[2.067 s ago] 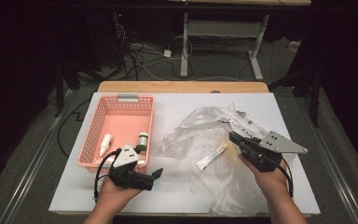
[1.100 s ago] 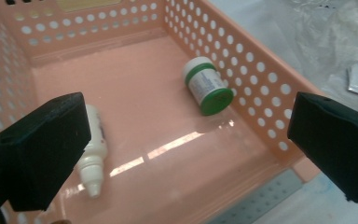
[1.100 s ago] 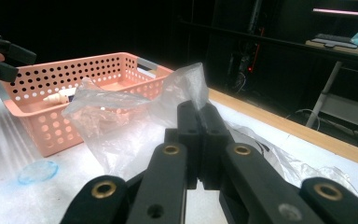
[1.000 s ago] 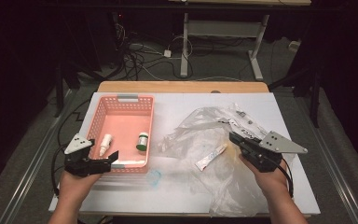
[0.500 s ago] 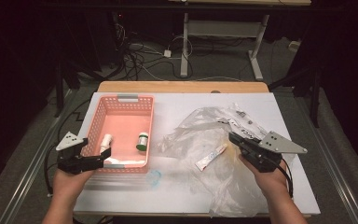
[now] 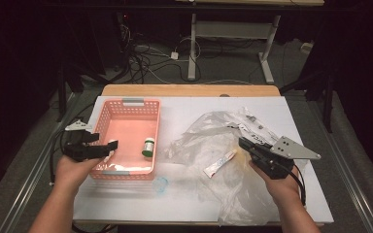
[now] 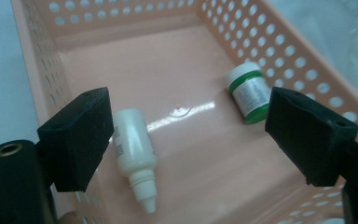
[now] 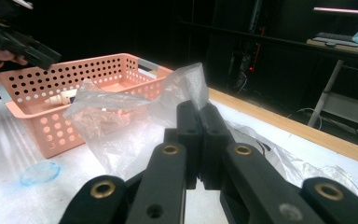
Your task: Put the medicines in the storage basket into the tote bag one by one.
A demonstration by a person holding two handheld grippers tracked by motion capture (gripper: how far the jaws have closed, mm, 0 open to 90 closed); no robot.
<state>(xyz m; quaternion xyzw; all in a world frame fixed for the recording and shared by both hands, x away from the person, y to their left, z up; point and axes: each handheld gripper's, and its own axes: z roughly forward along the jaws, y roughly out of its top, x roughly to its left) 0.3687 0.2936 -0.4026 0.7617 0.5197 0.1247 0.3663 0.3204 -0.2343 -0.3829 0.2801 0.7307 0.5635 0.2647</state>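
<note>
On the white table [image 6: 184, 194] the pink basket [image 6: 126, 170] stands at your left and the clear plastic bag [image 6: 209, 141] at your right. Your right gripper [image 8: 200, 140] has its fingers closed on a fold of the bag. Your left gripper [image 7: 186, 135], the nearer to the basket, hangs over it, its fingers apart and empty, having just been closing a little. Between those 2 fingers lie the white dropper bottle [image 7: 133, 154], just beside the left finger, its long axis running along the approach with the tip toward you, and the green-capped jar [image 7: 248, 93].
</note>
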